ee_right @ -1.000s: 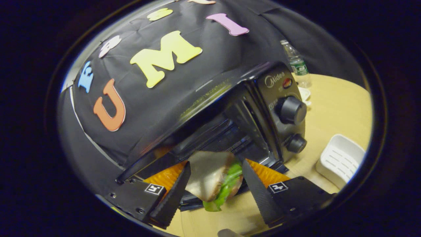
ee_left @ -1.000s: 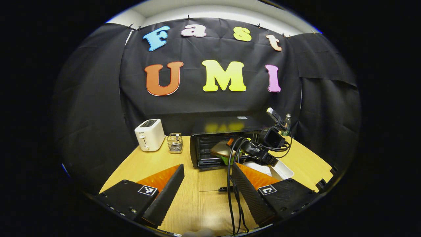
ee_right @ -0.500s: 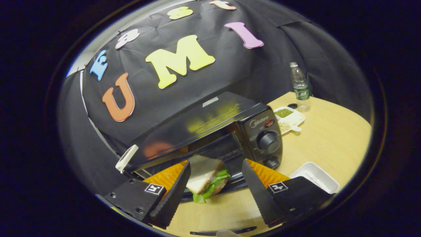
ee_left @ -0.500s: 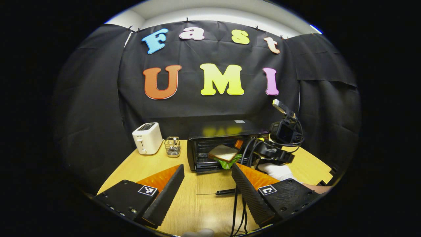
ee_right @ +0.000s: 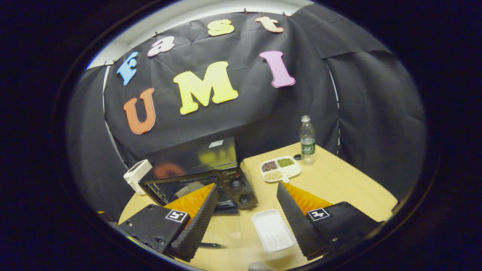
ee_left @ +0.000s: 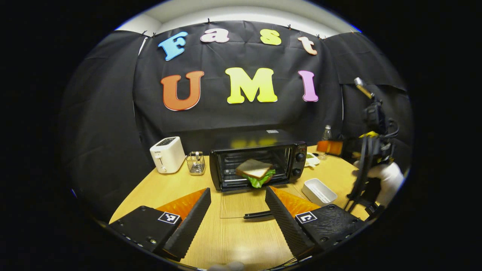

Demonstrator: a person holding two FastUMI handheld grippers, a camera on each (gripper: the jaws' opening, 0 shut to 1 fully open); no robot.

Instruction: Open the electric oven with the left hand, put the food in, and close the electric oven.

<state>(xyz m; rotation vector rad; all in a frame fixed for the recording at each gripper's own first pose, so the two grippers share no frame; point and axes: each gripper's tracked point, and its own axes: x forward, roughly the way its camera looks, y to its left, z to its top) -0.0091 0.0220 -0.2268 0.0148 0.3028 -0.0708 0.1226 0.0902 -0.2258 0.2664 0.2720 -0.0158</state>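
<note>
A wooden table (ee_left: 241, 233) stands in a booth with black cloth walls. Near the back of the table sits a black oven (ee_left: 258, 162) with its glass door (ee_left: 244, 205) folded down flat onto the table, the door's dark handle (ee_left: 258, 215) at the near edge. Inside the oven, on the rack, lies a sandwich (ee_left: 255, 172) of pale bread with green lettuce hanging out at the front. Two round knobs (ee_left: 299, 163) sit one above the other on the oven's right panel.

To the left of the oven stand a white toaster (ee_left: 167, 154) and, between toaster and oven, a small wire rack (ee_left: 196, 163). To the right of the oven, near its front corner, lies an empty white tray (ee_left: 319, 191). Farther back on the right are a white divided dish (ee_right: 280, 169) holding dark, green and tan fillings, and a clear bottle (ee_right: 307, 140) with a green label, just beside the dish.

In the left gripper view, the left gripper (ee_left: 237, 205) hangs over the near part of the table, in front of the open door, its jaws spread wide with nothing between them. The right gripper (ee_left: 371, 143) shows at the far right of that view, raised above the table's right side, with a white-gloved hand (ee_left: 386, 180) holding it.

In the right gripper view, the right gripper (ee_right: 246, 203) also has its jaws wide apart and empty, above the white tray (ee_right: 272, 230), with the oven (ee_right: 203, 184) off to its left.
</note>
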